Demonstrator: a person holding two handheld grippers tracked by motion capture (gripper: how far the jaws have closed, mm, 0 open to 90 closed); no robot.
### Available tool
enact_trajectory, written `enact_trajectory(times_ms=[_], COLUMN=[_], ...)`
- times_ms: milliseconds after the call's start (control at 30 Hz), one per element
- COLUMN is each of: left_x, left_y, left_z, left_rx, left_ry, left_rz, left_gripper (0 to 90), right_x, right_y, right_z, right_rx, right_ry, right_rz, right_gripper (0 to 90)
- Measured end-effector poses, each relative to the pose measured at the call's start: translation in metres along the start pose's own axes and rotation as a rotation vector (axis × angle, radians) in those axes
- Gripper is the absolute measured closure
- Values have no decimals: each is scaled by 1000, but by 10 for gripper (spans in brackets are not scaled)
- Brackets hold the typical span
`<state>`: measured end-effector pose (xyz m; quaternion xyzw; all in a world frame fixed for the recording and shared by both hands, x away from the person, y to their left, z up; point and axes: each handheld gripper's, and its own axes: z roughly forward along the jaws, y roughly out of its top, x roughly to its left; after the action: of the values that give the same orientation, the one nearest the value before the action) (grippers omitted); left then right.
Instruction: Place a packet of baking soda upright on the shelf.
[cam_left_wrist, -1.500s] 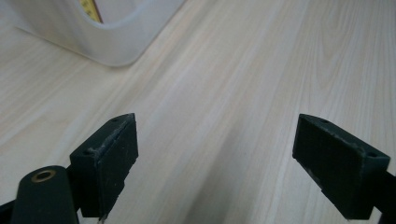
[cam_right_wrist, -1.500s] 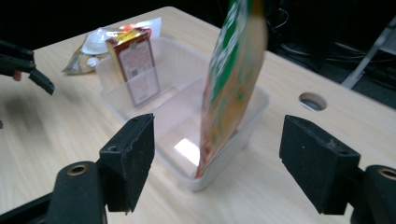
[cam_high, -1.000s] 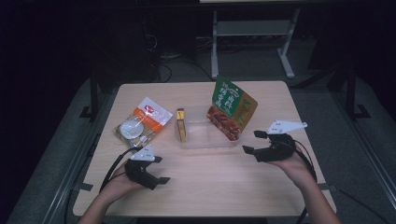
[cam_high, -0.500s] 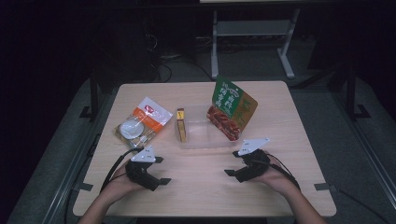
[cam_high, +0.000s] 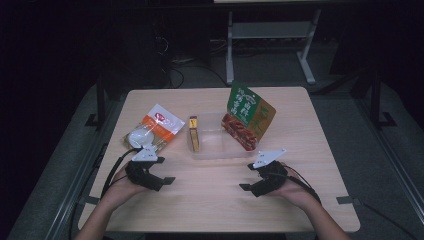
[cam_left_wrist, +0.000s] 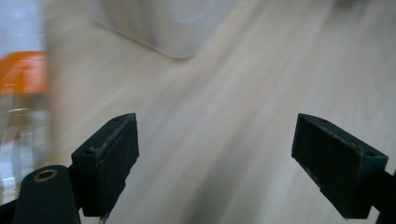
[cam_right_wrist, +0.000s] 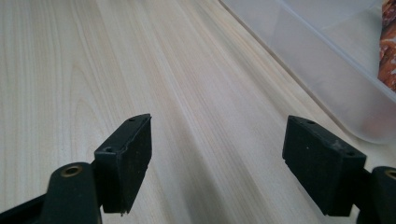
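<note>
A clear plastic container (cam_high: 215, 147) sits mid-table. A small yellow box (cam_high: 194, 140) lies at its left end and a green and red snack bag (cam_high: 250, 117) leans at its right end. An orange and white bag (cam_high: 154, 131) lies to the container's left. My left gripper (cam_high: 166, 180) hovers near the front left, jaws pointing right, open and empty (cam_left_wrist: 215, 140). My right gripper (cam_high: 247, 180) is low over the wood at the front right, jaws pointing left, open with nothing between them (cam_right_wrist: 217, 144). The container's corner (cam_right_wrist: 327, 60) lies ahead of the right jaws.
The wooden table (cam_high: 210, 205) has bare wood across its front half between my hands. In the blurred left gripper view the orange bag (cam_left_wrist: 23, 74) shows at the left and the container (cam_left_wrist: 173, 23) at the top. Dark floor and a metal stand (cam_high: 270, 35) lie beyond.
My right gripper has come down and to the left, from beside the snack bag to the front of the table. My left gripper has lifted and shifted slightly away from me.
</note>
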<state>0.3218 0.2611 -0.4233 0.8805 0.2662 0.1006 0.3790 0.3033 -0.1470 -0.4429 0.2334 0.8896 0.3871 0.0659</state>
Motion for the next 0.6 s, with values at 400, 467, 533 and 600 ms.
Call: enact_trajectory(times_ms=[400, 467, 533, 600], left_x=[55, 74, 79, 90], left_y=[2, 2, 2, 3], left_z=[-14, -13, -12, -12], left_rx=[-12, -4, -12, -13], left_ry=[173, 209, 220, 245], left_rz=[-79, -102, -117, -124], left_gripper=[150, 150, 149, 150], right_x=[-1, -1, -1, -1], right_y=[-1, -1, -1, -1], right_z=[0, 0, 0, 0], right_rx=[6, 8, 7, 6], right_ry=[-6, -5, -4, -3], right_rz=[5, 6, 7, 10], right_gripper=[235, 235, 236, 235])
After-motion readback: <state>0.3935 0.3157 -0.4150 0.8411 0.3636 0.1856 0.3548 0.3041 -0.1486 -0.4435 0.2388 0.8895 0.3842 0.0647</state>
